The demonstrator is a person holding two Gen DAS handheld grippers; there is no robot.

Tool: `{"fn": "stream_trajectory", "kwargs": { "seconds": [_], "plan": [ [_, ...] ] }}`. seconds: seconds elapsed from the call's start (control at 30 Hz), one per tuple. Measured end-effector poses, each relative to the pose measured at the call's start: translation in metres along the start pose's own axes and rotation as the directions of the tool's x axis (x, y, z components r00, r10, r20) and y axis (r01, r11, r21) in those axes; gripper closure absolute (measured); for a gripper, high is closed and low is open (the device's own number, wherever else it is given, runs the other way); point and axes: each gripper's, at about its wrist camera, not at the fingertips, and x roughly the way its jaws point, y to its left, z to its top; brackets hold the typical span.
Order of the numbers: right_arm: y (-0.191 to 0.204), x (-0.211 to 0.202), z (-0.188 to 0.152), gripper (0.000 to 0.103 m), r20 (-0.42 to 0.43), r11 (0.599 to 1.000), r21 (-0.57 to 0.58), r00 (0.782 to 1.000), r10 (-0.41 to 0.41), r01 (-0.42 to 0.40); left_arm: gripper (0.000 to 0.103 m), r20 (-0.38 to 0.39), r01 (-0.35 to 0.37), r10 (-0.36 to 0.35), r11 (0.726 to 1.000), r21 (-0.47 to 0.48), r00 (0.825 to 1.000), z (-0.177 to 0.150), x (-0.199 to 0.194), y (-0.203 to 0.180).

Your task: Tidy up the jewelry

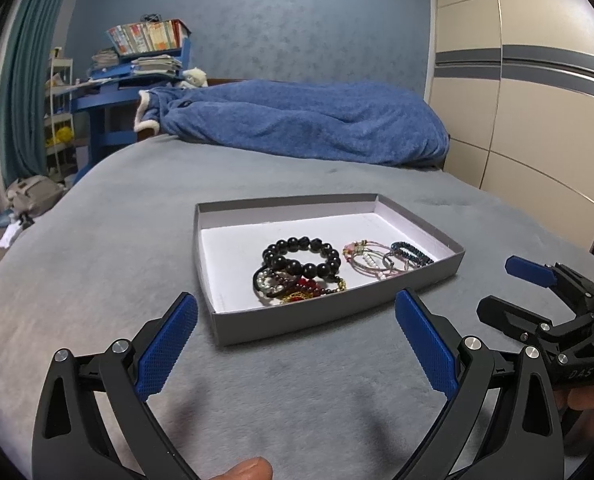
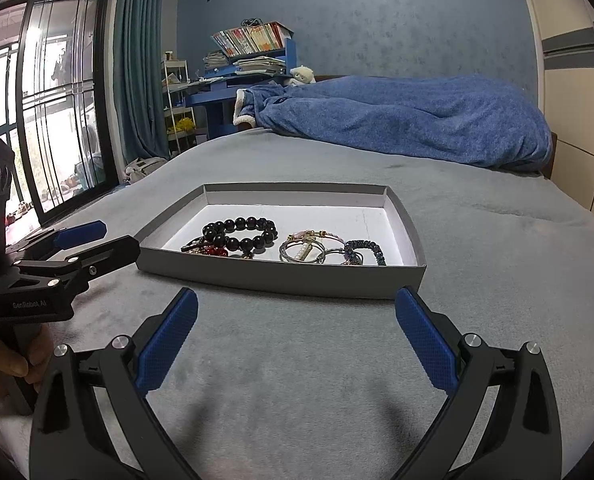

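While both claws hang spread wide and empty above the grey bedcover [image 2: 297, 360], every piece of jewelry lies ahead of them inside 1 shallow grey box [image 1: 225, 320]. Straight in front of the left gripper [image 1: 297, 320] sits the near wall of that box, its long axis running away and to the right of the claw. The right gripper [image 2: 297, 316] faces a long side of the same box, so the pieces spread left to right across its view.

Nearest the left claw is a tangle of dark, pearl, red and gold pieces [image 1: 293, 286], too knotted to count. Just beyond it, touching, rests 1 black bead bracelet [image 1: 301, 258]. Ahead and right of that, a little apart, lies a cluster of thin pink and silver bangles [image 1: 371, 260], perhaps 3 though they overlap, with 1 dark blue braided band [image 1: 411, 252] at its far edge.

My judgement: the black bracelet and tangle favour the left claw, while the bangles and blue band [image 2: 371, 250] lie dead ahead of the right claw, which looks nearer them
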Motion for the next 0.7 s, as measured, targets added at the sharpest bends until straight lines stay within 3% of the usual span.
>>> {"fn": "stream_trajectory", "kwargs": {
  "seconds": [0.7],
  "plan": [
    [-0.0008, -0.0003, 0.0005, 0.006, -0.002, 1.0, 0.01, 1.0, 0.004, -0.004, 0.005, 0.004, -0.001, 0.001, 1.0, 0.01, 1.0, -0.0004, -0.0009, 0.0002]
  ]
}}
